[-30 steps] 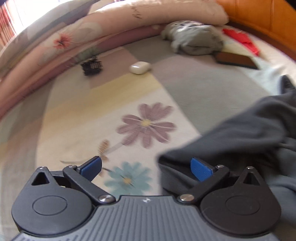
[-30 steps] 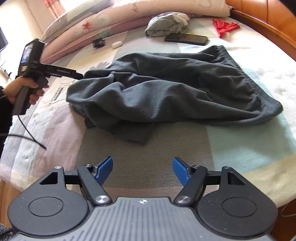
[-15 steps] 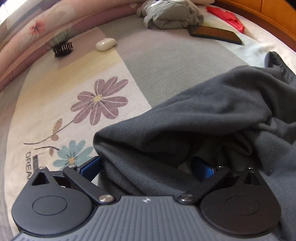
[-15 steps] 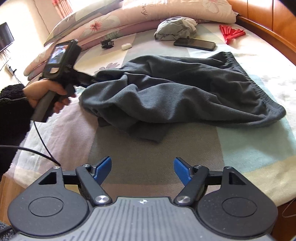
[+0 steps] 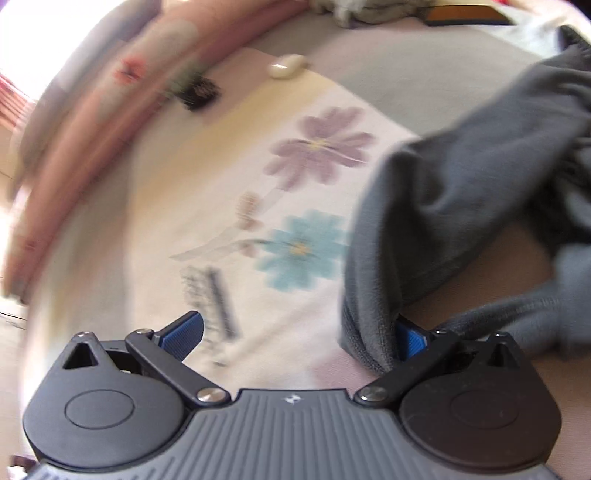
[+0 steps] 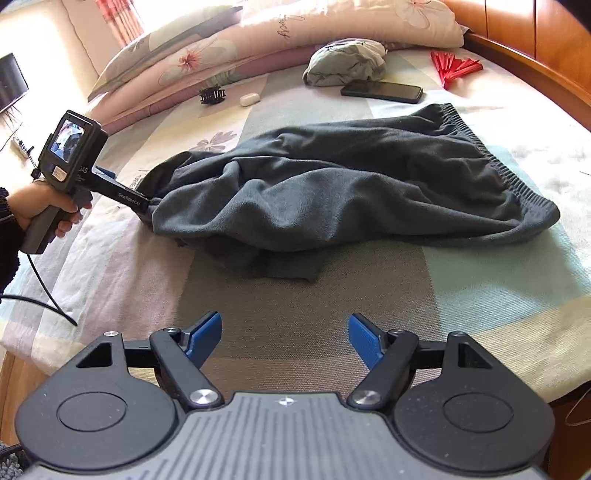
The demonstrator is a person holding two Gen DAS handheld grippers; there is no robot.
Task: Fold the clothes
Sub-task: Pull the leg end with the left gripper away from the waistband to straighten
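Note:
A dark grey garment (image 6: 351, 184) lies crumpled across the bed, its elastic waistband at the right. In the left wrist view its left end (image 5: 461, 206) bunches against the right finger. My left gripper (image 5: 299, 332) is open, jaws wide, the cloth beside the right pad and not clamped; it also shows in the right wrist view (image 6: 144, 201) at the garment's left edge. My right gripper (image 6: 284, 332) is open and empty, above the bedspread in front of the garment.
A floral bedspread (image 6: 480, 280) covers the bed. At the back lie a phone (image 6: 380, 90), a bundled grey cloth (image 6: 343, 62), a red fan (image 6: 458, 68), a white earbud case (image 6: 250, 99), a black hair clip (image 6: 211, 94) and pillows (image 6: 332, 26). A wooden frame (image 6: 535, 55) runs along the right.
My left gripper swung left: the cloth that lay across both fingers now bunches at the right finger only. The right gripper has moved slightly closer to the garment, still open.

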